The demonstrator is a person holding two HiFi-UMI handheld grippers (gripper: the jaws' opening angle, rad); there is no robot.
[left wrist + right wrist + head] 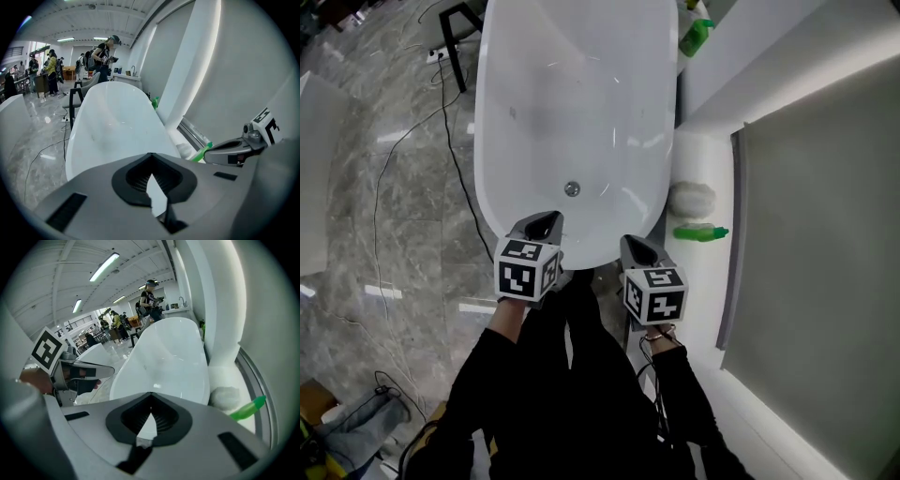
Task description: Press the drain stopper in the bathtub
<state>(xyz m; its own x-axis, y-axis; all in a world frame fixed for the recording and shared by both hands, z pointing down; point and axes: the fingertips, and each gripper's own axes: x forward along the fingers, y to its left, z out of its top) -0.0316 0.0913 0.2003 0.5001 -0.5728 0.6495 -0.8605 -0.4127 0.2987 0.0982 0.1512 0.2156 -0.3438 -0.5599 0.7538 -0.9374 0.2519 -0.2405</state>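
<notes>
Both grippers hang side by side just over the near rounded rim of the white bathtub (pixel 487 141), the left gripper (pixel 546 223) above the rim's left part and the right gripper (pixel 636 248) at its right part, apart from each other. Each has its jaws pressed together at the tips with nothing between them, as the left gripper (pixel 150 158) and right gripper (pixel 150 398) show in their own views. The drain stopper (pixel 572 188) sits in the tub floor just beyond the left gripper, with bare white basin all round it. On the right the tub runs close along a white ledge (pixel 694 155) carrying a pale bundle (pixel 692 198) and a green bottle (pixel 701 232). On the left lies grey marbled floor (pixel 356 206) crossed by a thin cable (pixel 392 159). People (pixel 105 54) stand far down the bright hall.
</notes>
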